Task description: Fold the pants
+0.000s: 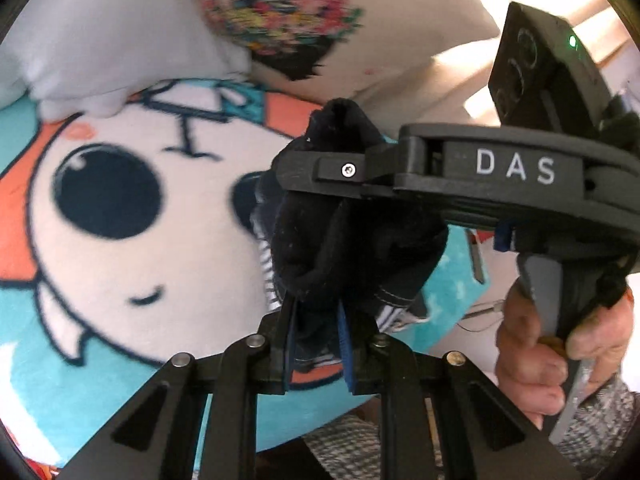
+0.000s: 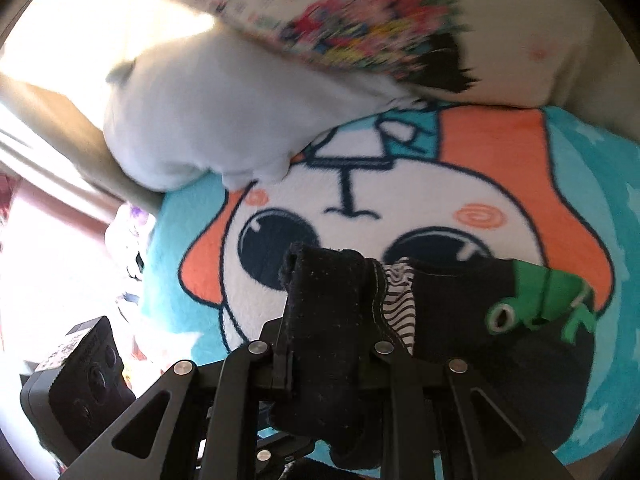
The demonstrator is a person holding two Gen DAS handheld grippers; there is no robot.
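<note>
Left gripper [image 1: 316, 344] clenched on dark pants [image 1: 340, 240], fabric bunched up between blue-padded fingers [image 1: 345, 350], held above cartoon-face blanket [image 1: 120, 200]. White pillow [image 1: 120, 40] behind, floral-print pillow [image 1: 280, 12] beside it. Right gripper [image 2: 320, 356] grasps same pants [image 2: 452, 312]; green frog print [image 2: 536, 300] and striped lining [image 2: 396, 300] show at right, garment draping onto blanket [image 2: 400, 184].

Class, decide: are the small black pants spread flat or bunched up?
Bunched: the small black pants hang gathered between left gripper and right gripper.
</note>
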